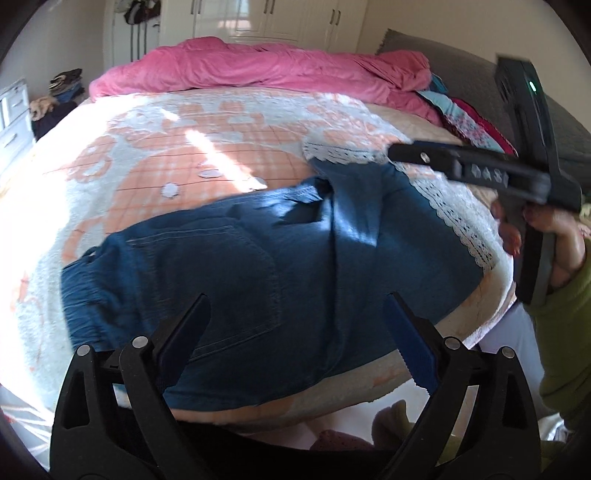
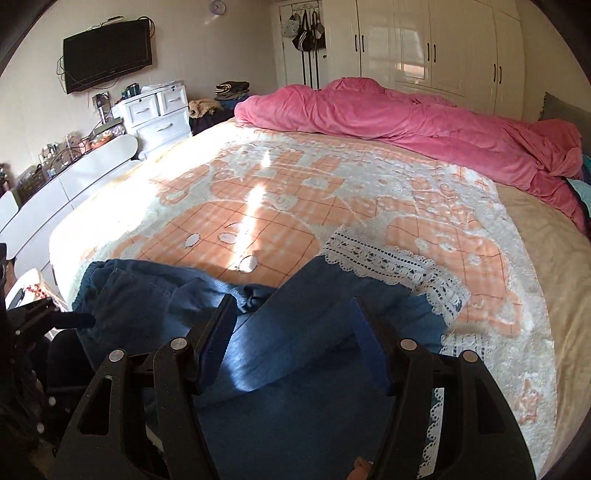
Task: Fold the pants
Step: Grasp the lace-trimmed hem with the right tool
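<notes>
Bright daylight indoors, a washed-out sunlit streak across the bed, soft dappled shadows over the blue pants, glossy glare on the white wardrobe, strong fisheye bending with dark rounded corners, right tongs slightly motion-blurred.

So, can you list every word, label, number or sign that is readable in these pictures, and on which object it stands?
No text can be read.
Right gripper: raised marks on its side, too blurred to read.
Wall clock: face too small to read.
TV: screen dark, any brand mark too small.
Pants: no label visible.
</notes>
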